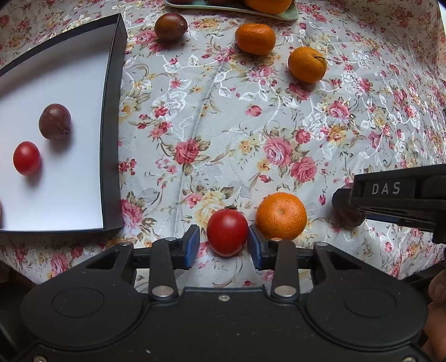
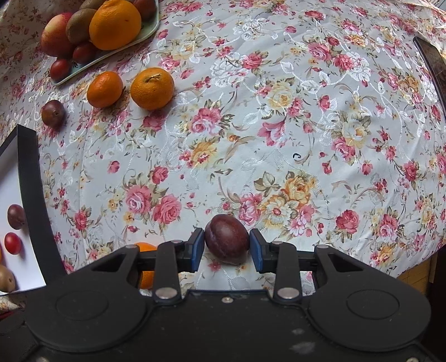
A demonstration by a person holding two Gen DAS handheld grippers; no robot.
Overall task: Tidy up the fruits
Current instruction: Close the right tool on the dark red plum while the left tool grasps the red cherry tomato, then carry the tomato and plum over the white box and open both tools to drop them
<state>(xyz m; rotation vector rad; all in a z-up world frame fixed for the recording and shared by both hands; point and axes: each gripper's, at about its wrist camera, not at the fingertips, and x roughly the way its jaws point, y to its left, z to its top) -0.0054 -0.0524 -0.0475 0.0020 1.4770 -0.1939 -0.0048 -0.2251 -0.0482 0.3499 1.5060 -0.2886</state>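
In the left wrist view a red tomato (image 1: 227, 232) sits on the floral tablecloth between my left gripper's (image 1: 223, 246) blue pads. The right pad touches it and a small gap shows at the left pad, so the gripper is open. A mandarin (image 1: 281, 215) lies just right of the tomato. My right gripper (image 2: 226, 247) is shut on a dark plum (image 2: 226, 239) that rests on the cloth, both pads against its sides. From the left wrist view the right gripper (image 1: 343, 206) enters from the right with the plum (image 1: 348, 218) under it.
A black box with a white floor (image 1: 111, 133) stands at the left and holds a plum (image 1: 55, 121) and a tomato (image 1: 26, 158). Farther back lie two mandarins (image 1: 255, 38) (image 1: 307, 64), a plum (image 1: 170, 27) and a green plate (image 2: 150, 26) piled with fruit.
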